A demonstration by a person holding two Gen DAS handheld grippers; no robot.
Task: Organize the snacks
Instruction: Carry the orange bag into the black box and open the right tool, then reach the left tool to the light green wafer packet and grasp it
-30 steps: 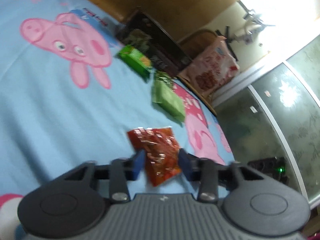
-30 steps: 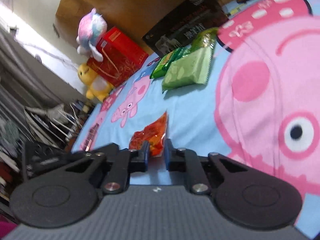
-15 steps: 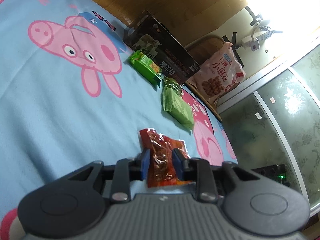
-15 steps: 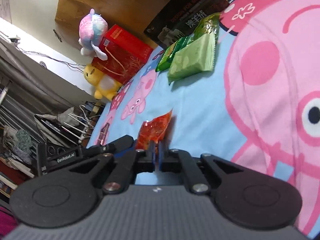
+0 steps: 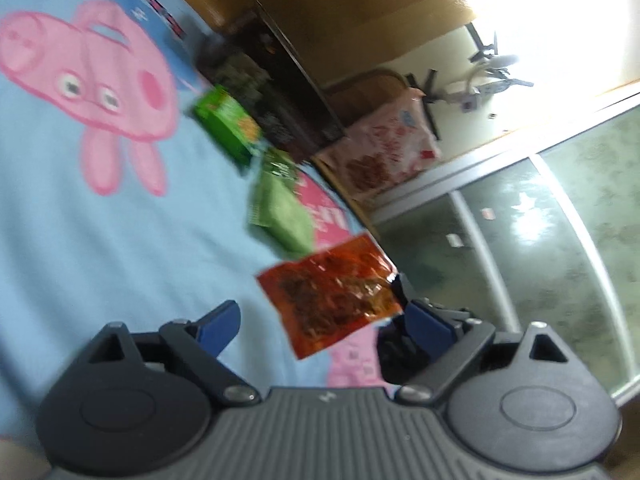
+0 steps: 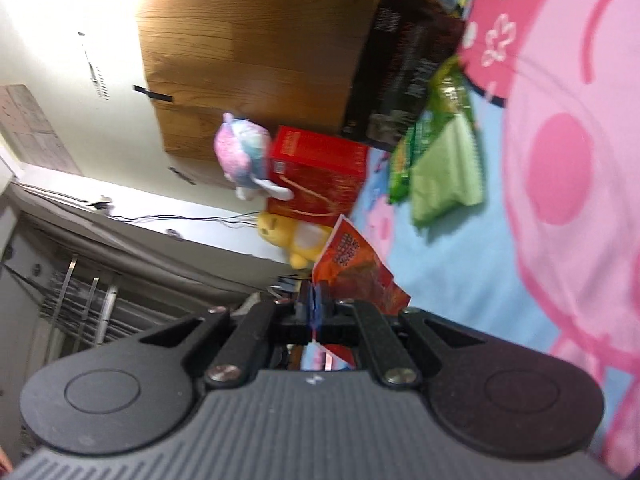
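Stood far off on the bed: dark box (image 6: 404, 60), red box (image 6: 320, 172), two plush toys (image 6: 244, 156).

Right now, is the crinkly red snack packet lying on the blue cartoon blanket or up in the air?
Up in the air: the crinkly red snack packet hangs from the shut right gripper, above the blue cartoon blanket.

No text was legible in either view; motion blur smeared everything. The red snack packet (image 6: 352, 264) carried rows of pale characters, unreadable. The dark box (image 6: 404, 64) showed blurred white lettering, the pale bag (image 5: 384, 152) a blue logo and red print, the red box (image 6: 320, 168) a small white label, all indecipherable.
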